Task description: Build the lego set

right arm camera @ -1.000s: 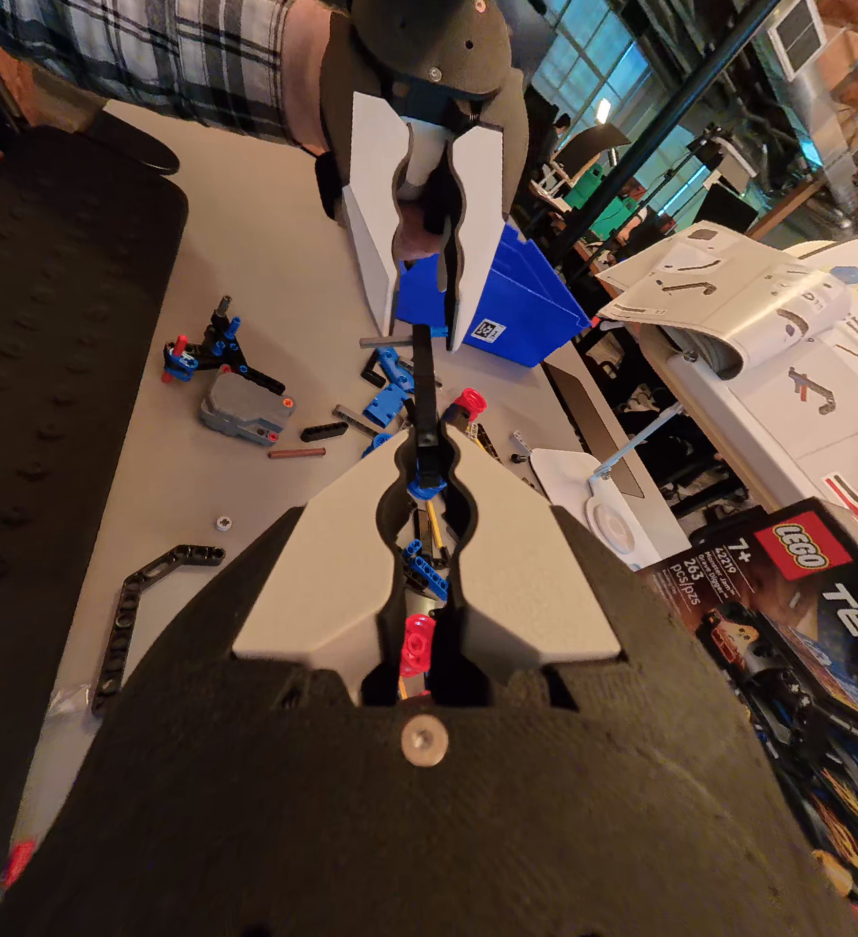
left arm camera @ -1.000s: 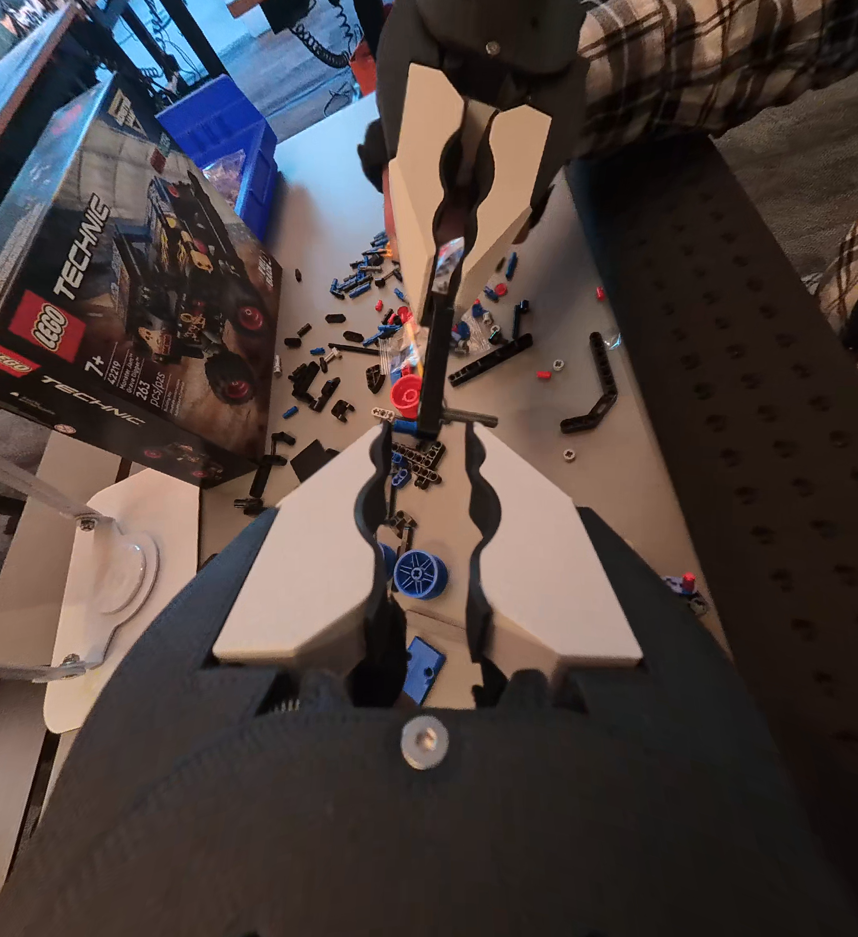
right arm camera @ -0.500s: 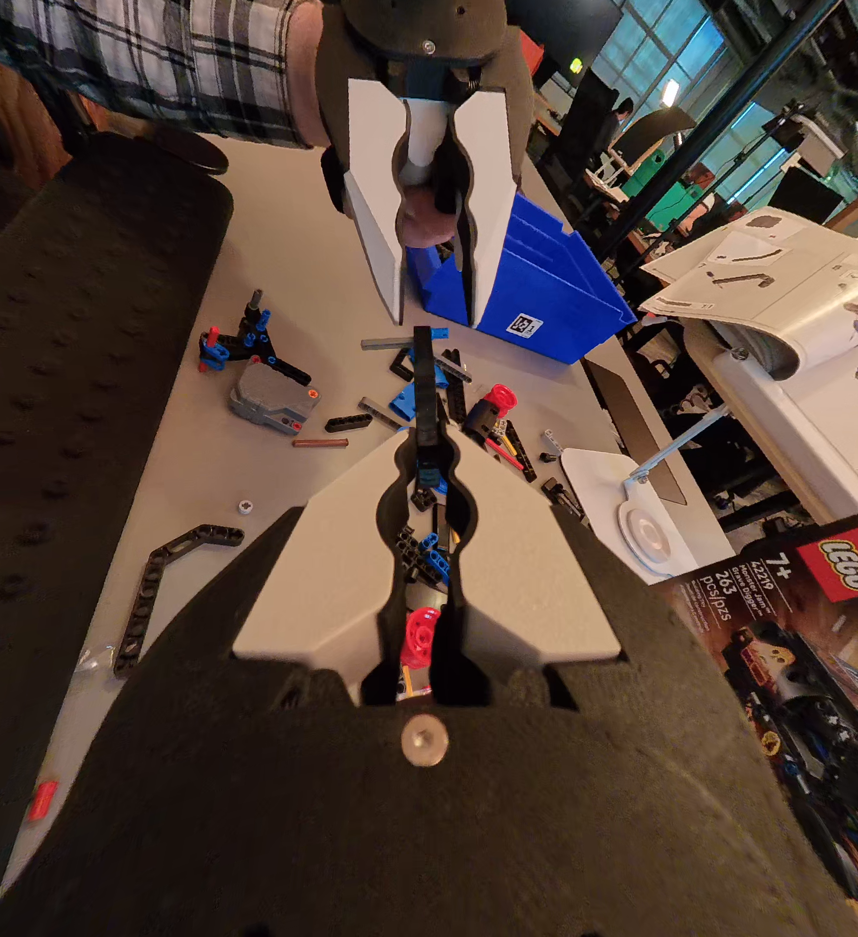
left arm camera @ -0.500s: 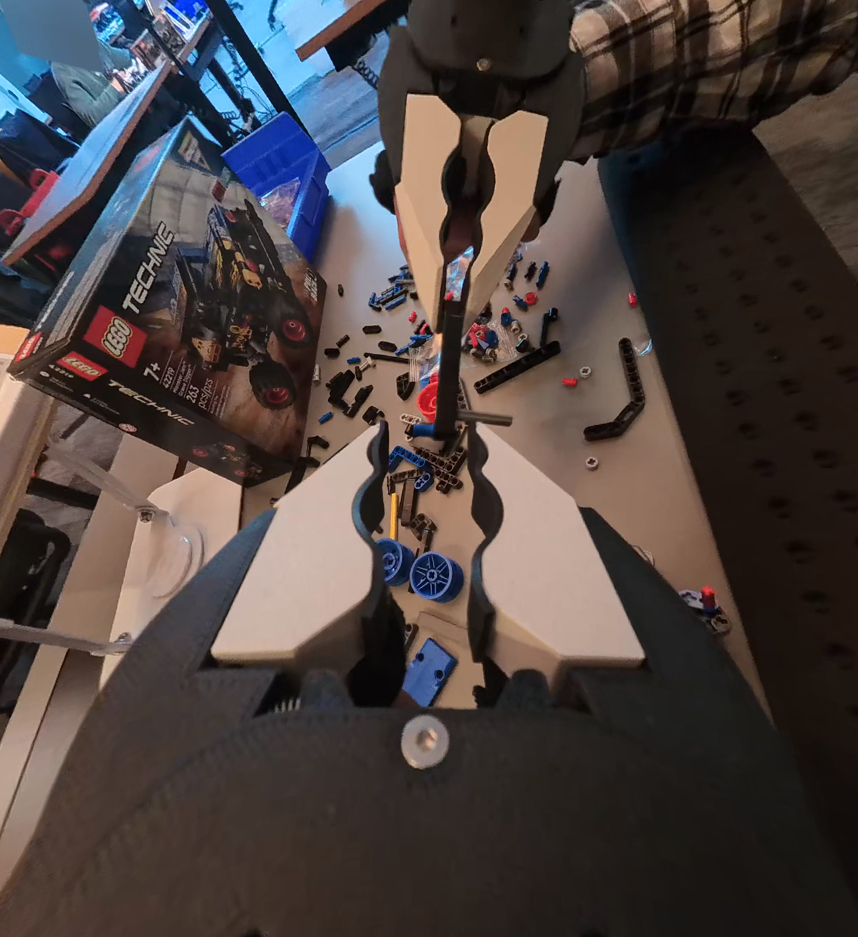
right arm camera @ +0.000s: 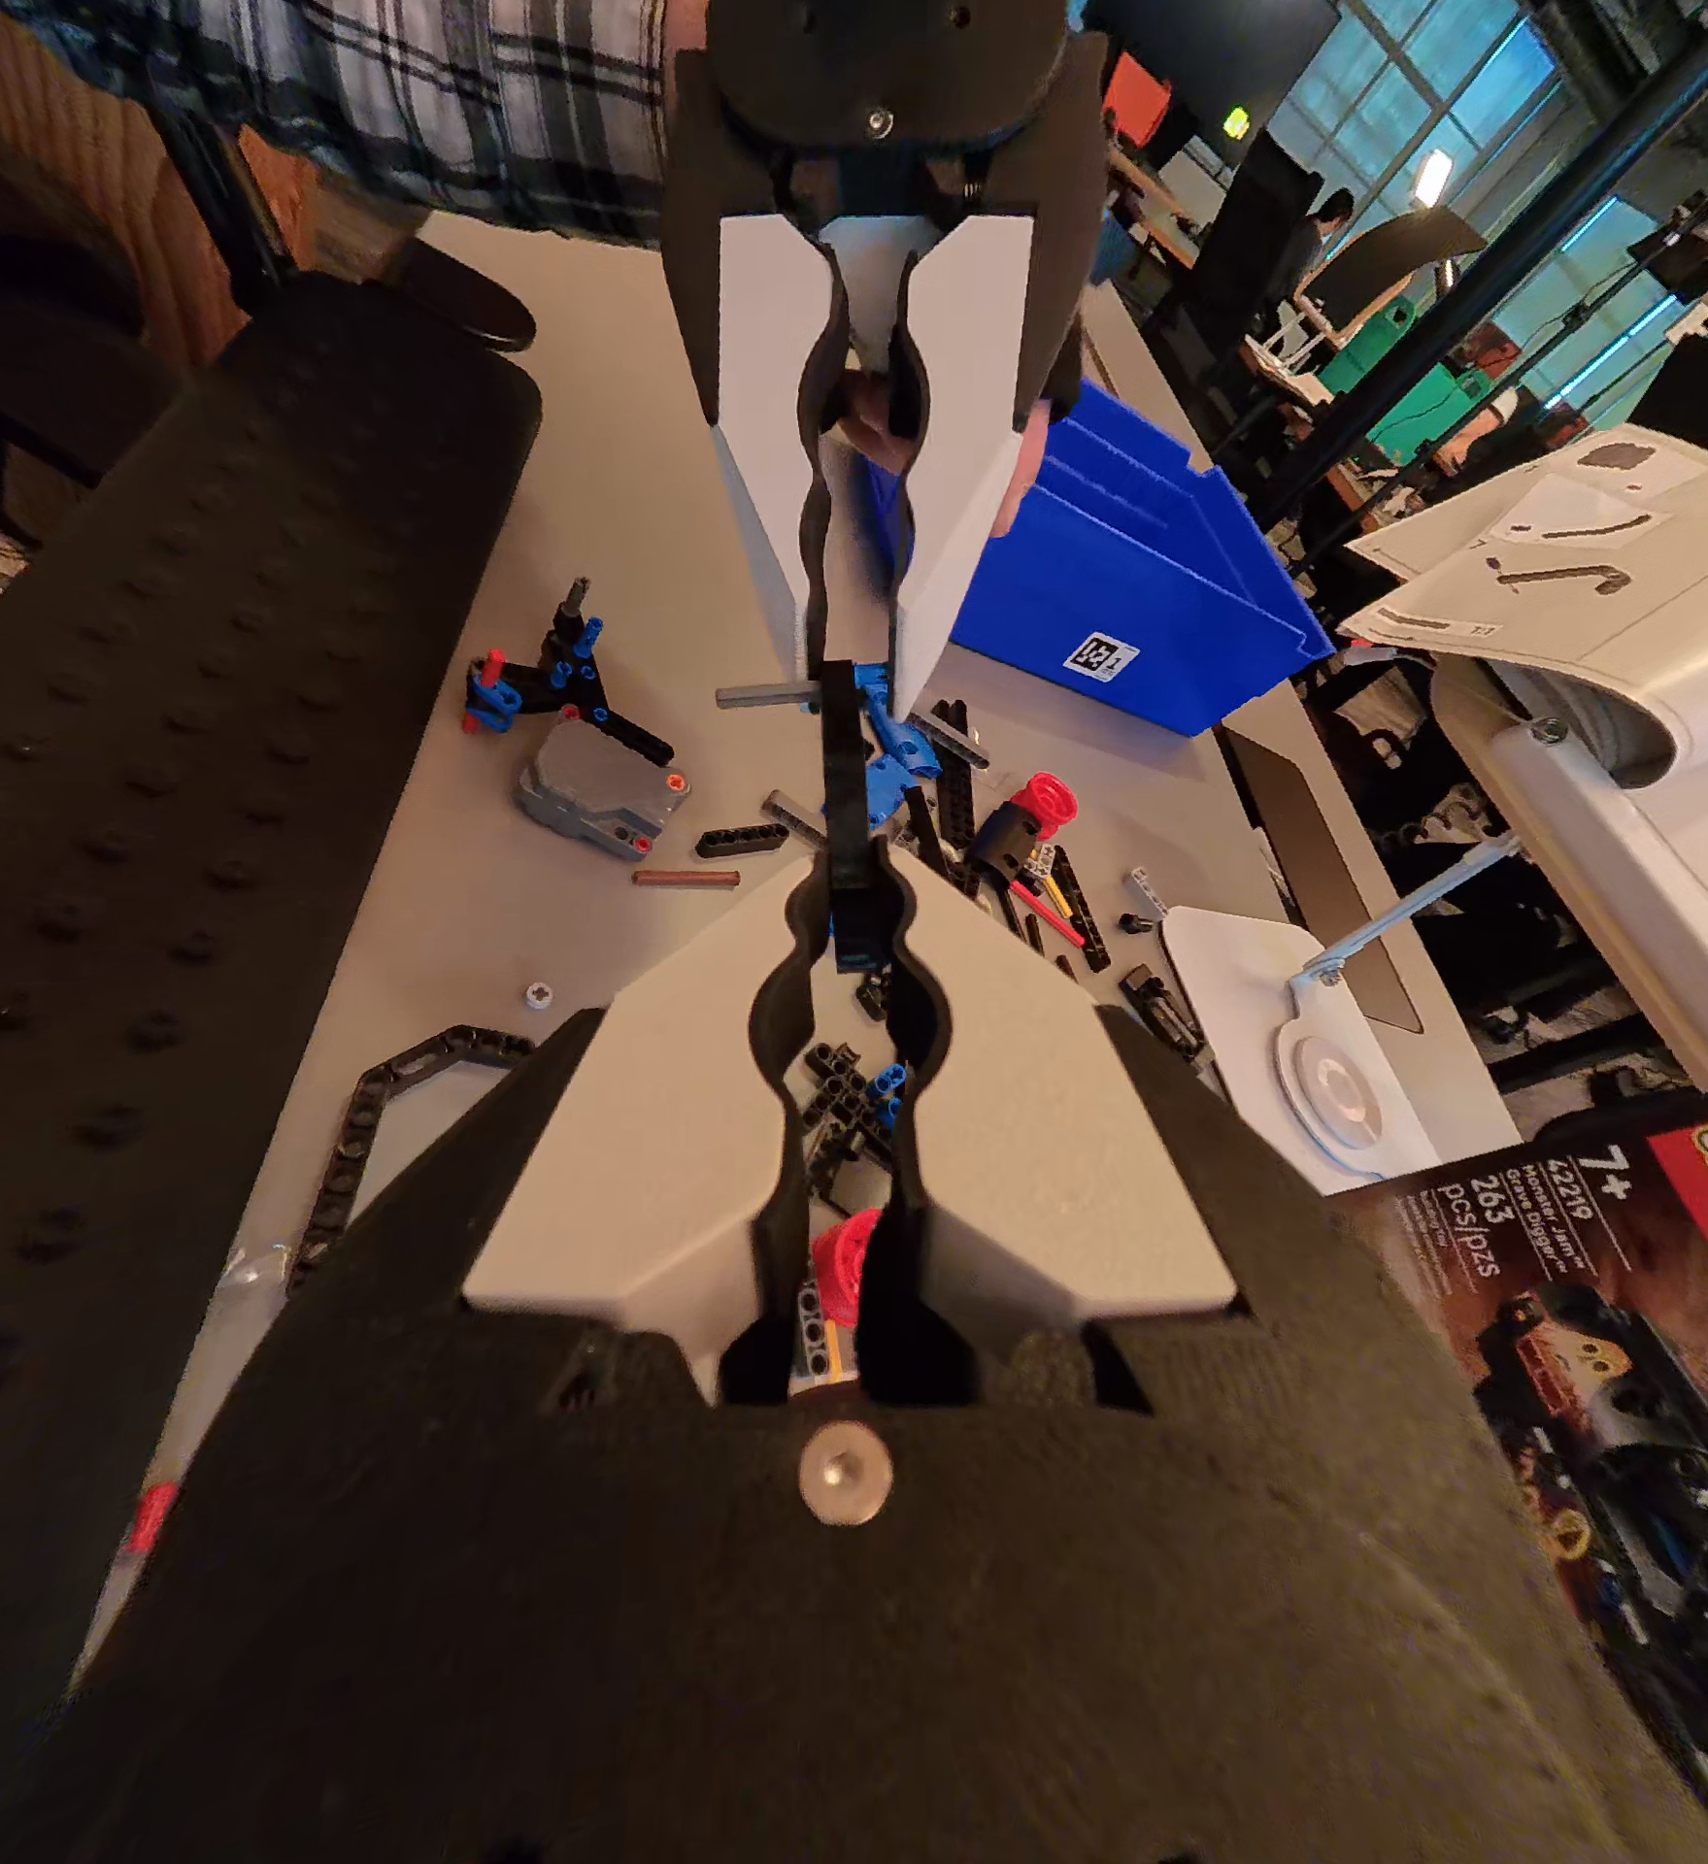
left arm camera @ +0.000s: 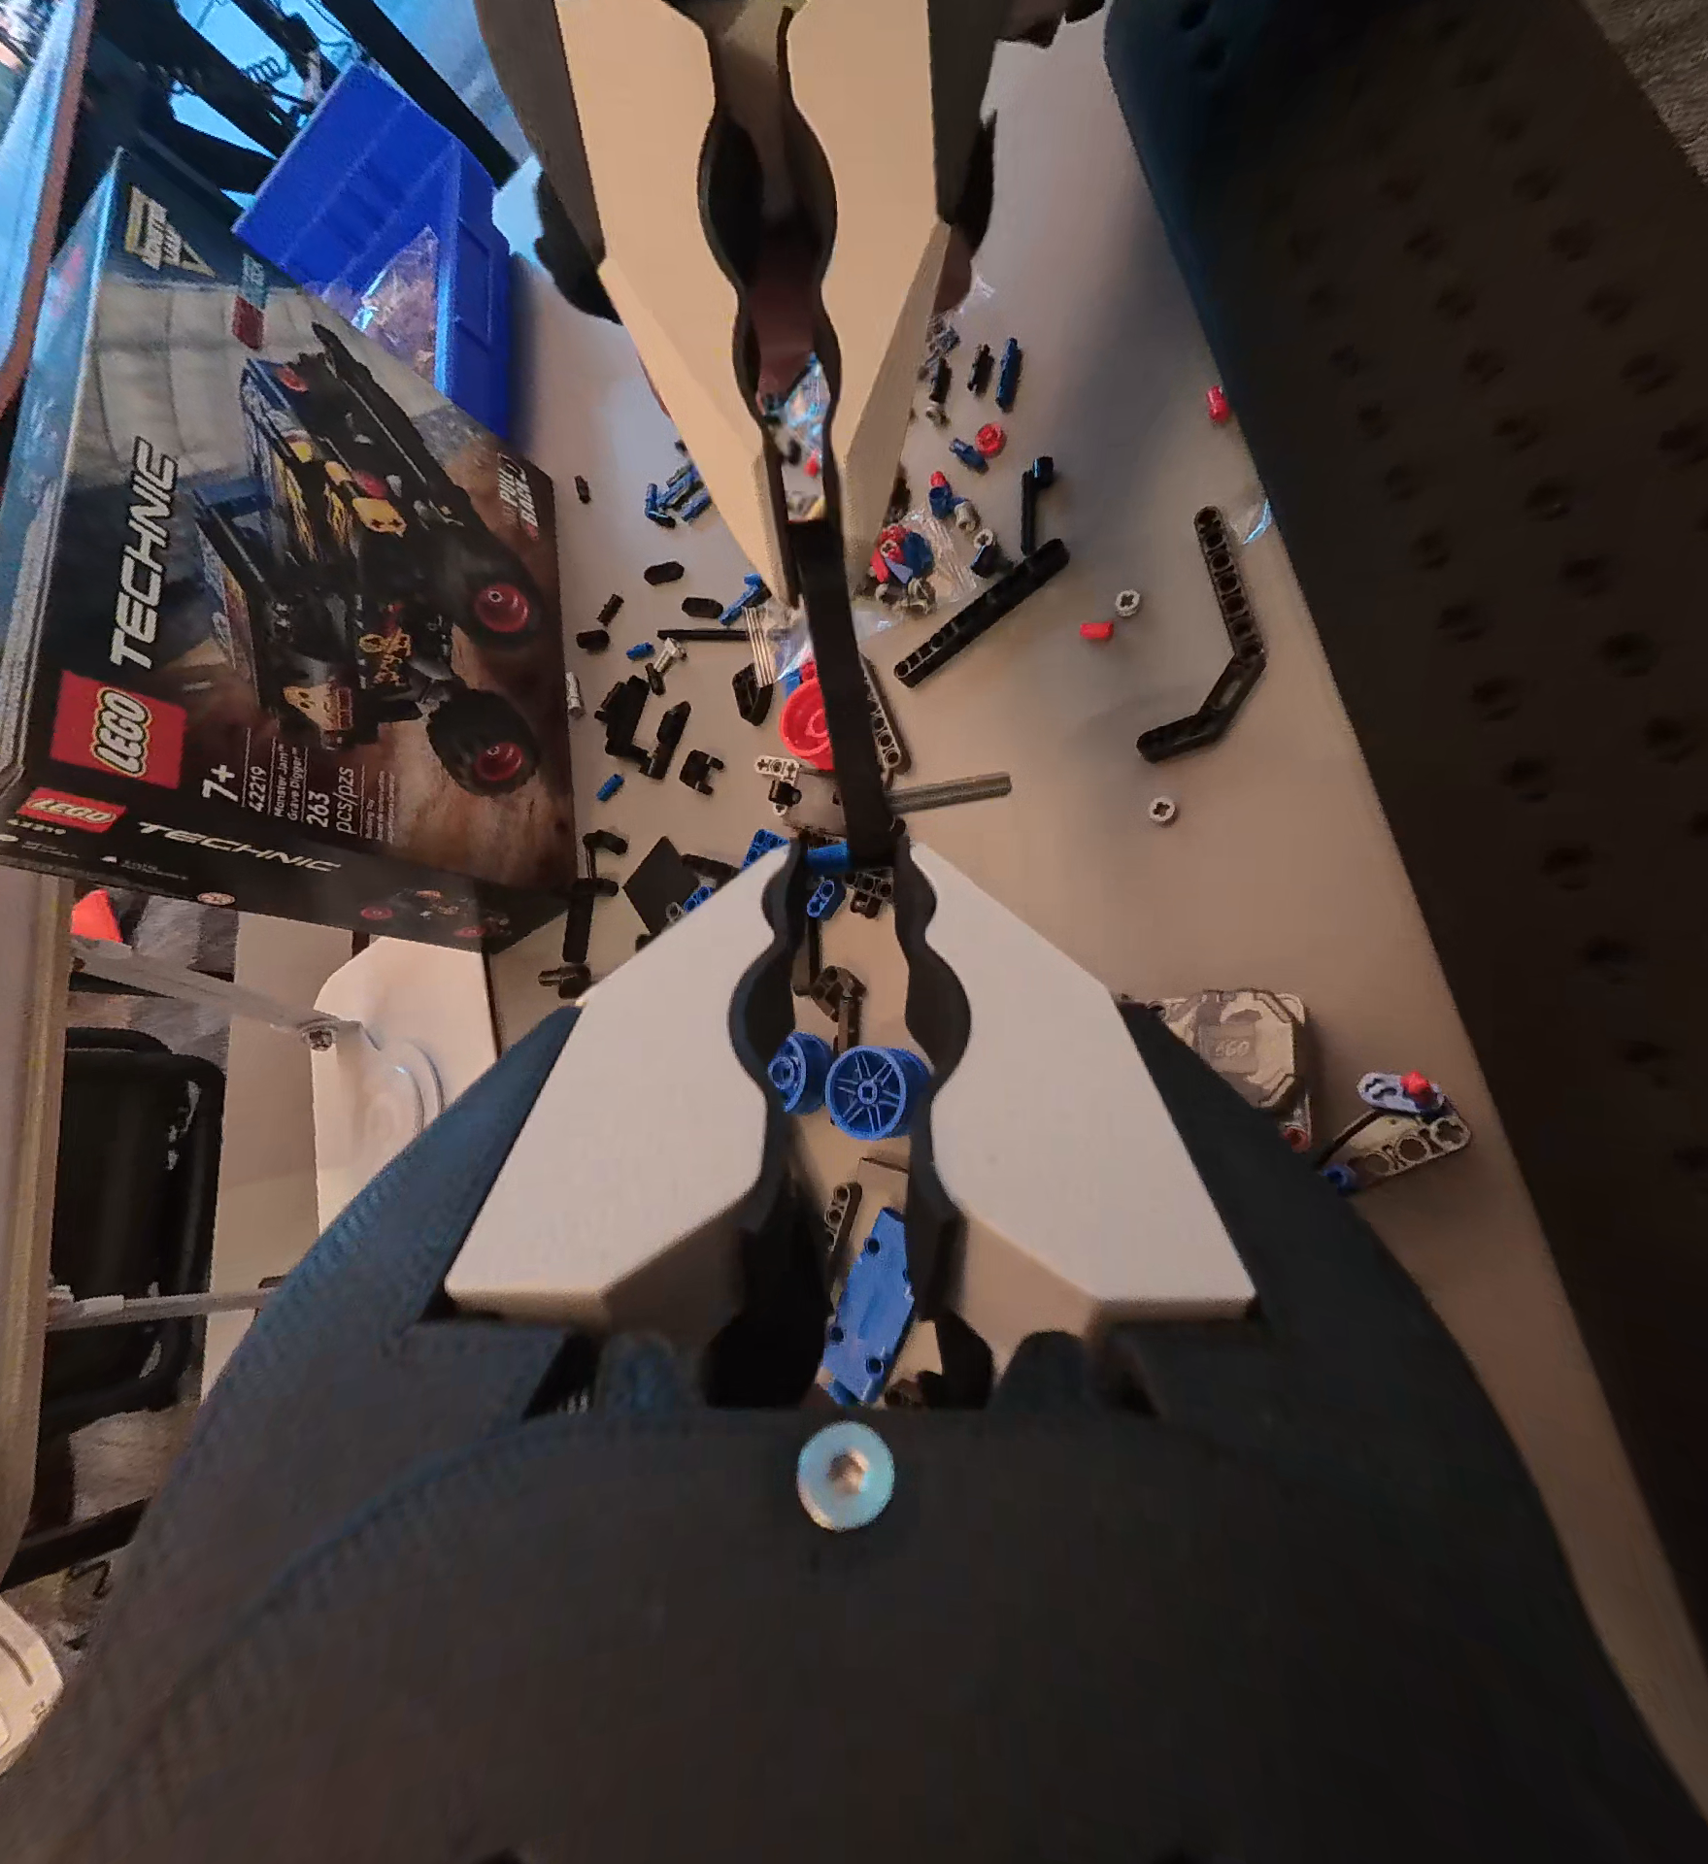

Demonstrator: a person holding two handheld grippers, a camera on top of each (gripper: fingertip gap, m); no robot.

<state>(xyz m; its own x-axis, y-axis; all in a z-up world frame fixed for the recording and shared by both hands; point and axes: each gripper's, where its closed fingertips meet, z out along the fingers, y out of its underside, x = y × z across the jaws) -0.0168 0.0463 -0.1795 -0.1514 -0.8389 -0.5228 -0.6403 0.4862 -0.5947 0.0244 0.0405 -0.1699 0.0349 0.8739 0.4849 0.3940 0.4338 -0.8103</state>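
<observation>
A long black beam hangs in the air between my two grippers, which face each other above the table. My right gripper is shut on one end of the beam; it also shows at the top of the left wrist view. My left gripper has its jaws narrowly apart around the other end, with a gap on one side; it also shows in the right wrist view. A grey axle sticks out sideways from that end of the beam and also shows in the right wrist view.
Loose pieces litter the white table: two blue wheels, a red wheel, a bent black beam, a grey block. The set's box, a blue bin, an instruction booklet and a black mat border it. There is about 5 centimeters between the tips of the two grippers. About 9 centimeters separates my left fingertips from the grey block.
The two grippers have come closer together along the beam. My left jaws have narrowed around the beam's end. My right gripper keeps its hold.
</observation>
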